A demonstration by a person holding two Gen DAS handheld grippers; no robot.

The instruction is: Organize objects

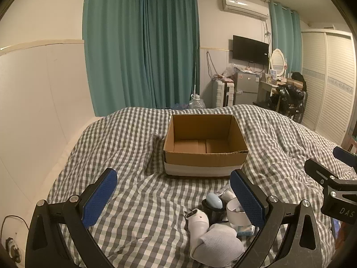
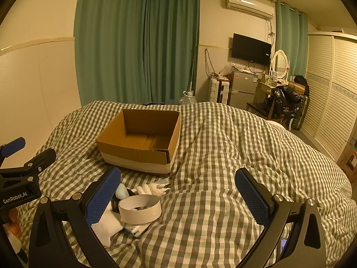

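The objects (image 1: 214, 221) lay heaped on the bed (image 1: 133, 201) before the empty cardboard box (image 1: 205, 145): a soft sock bundle and a stiff tape ring (image 2: 140, 208), probably light, best pinched across its rim. Left gripper (image 1: 174, 198) and right gripper (image 2: 178, 197) stood spread, empty.

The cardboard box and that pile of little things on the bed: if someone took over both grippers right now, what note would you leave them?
Left gripper: open, holding nothing, hovering over the bed.
Right gripper: open, holding nothing.
Cardboard box: on the checked quilt, nothing inside it.
Pile near the grippers: white ring, pale blue oval piece, white sock, white bottle and other small items.
Done: nothing boxed yet.
Left: probably move each item into the box.
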